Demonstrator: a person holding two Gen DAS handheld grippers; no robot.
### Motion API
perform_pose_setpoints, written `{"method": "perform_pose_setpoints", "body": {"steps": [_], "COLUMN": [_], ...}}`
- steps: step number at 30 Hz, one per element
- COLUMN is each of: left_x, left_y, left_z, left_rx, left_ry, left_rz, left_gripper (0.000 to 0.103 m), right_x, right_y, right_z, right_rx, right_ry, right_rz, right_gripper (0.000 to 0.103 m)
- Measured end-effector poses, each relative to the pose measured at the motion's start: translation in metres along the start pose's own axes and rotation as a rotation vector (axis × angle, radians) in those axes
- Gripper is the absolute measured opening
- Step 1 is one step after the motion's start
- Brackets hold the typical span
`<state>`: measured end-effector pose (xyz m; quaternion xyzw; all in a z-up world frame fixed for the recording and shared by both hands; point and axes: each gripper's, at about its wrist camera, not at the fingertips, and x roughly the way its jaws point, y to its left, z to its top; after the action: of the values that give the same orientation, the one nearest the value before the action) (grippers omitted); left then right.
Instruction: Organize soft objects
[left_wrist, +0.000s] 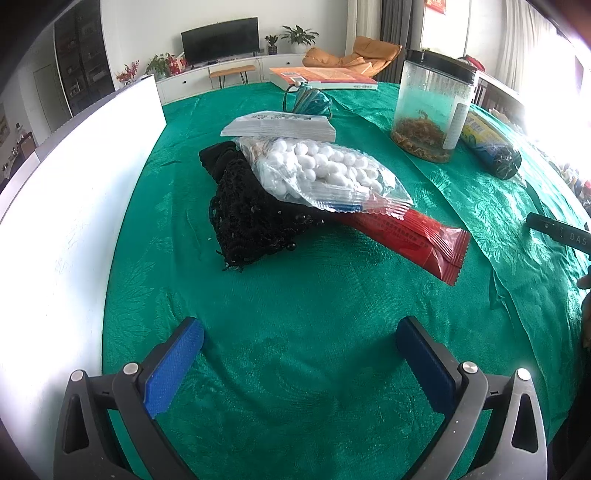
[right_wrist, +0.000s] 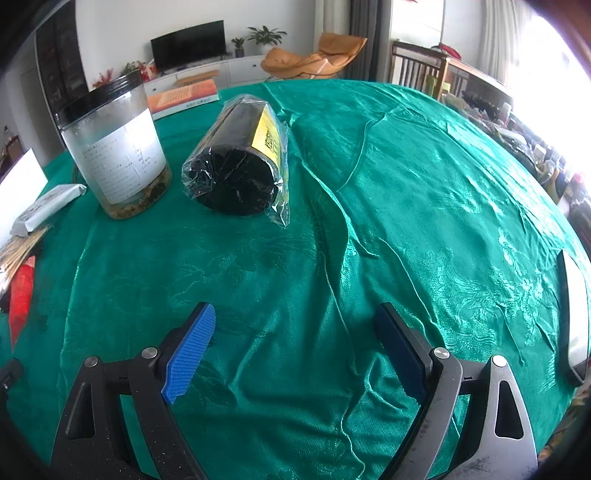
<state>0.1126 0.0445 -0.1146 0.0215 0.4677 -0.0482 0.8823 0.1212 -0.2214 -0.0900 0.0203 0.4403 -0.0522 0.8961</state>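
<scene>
A clear bag of white balls lies on a black knitted cloth and a red packet in the middle of the green tablecloth. A white paper pack lies behind them. My left gripper is open and empty, short of the pile. My right gripper is open and empty over bare cloth. A black roll in clear wrap lies ahead of it, also in the left wrist view.
A clear jar with a black lid stands beside the roll. A white box stands along the left. A teal cord bundle and an orange book lie at the far side. A white device lies at the right edge.
</scene>
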Motion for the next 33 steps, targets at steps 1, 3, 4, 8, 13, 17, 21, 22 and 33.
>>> {"method": "perform_pose_setpoints", "body": {"steps": [1, 3, 4, 8, 13, 17, 21, 22, 33], "left_x": [0.0, -0.003, -0.009, -0.049, -0.058, 0.011, 0.075, 0.085, 0.096], "left_y": [0.0, 0.001, 0.002, 0.007, 0.009, 0.015, 0.017, 0.016, 0.019], "left_z": [0.002, 0.004, 0.004, 0.027, 0.125, 0.186, 0.204, 0.207, 0.228], "left_rx": [0.006, 0.013, 0.012, 0.011, 0.094, 0.132, 0.092, 0.092, 0.065], "left_ry": [0.057, 0.174, 0.21, 0.177, 0.074, 0.172, 0.335, 0.356, 0.321], "left_rz": [-0.005, -0.021, -0.045, -0.165, -0.128, -0.008, -0.051, -0.036, -0.051], "left_gripper": [0.103, 0.103, 0.102, 0.102, 0.103, 0.102, 0.101, 0.101, 0.065], "right_x": [0.0, 0.0, 0.0, 0.0, 0.0, 0.0, 0.0, 0.0, 0.0], "right_y": [0.0, 0.0, 0.0, 0.0, 0.0, 0.0, 0.0, -0.001, -0.017], "right_z": [0.0, 0.0, 0.0, 0.0, 0.0, 0.0, -0.001, -0.001, 0.121], "right_rx": [0.001, 0.0, 0.0, 0.0, 0.001, 0.001, 0.003, 0.005, 0.119], "right_ry": [-0.001, 0.0, -0.001, -0.001, -0.001, -0.001, -0.002, -0.003, 0.023], "right_rz": [0.0, 0.0, -0.001, -0.001, -0.001, -0.001, 0.002, 0.005, 0.164], "right_gripper": [0.09, 0.09, 0.09, 0.09, 0.09, 0.09, 0.09, 0.09, 0.089]}}
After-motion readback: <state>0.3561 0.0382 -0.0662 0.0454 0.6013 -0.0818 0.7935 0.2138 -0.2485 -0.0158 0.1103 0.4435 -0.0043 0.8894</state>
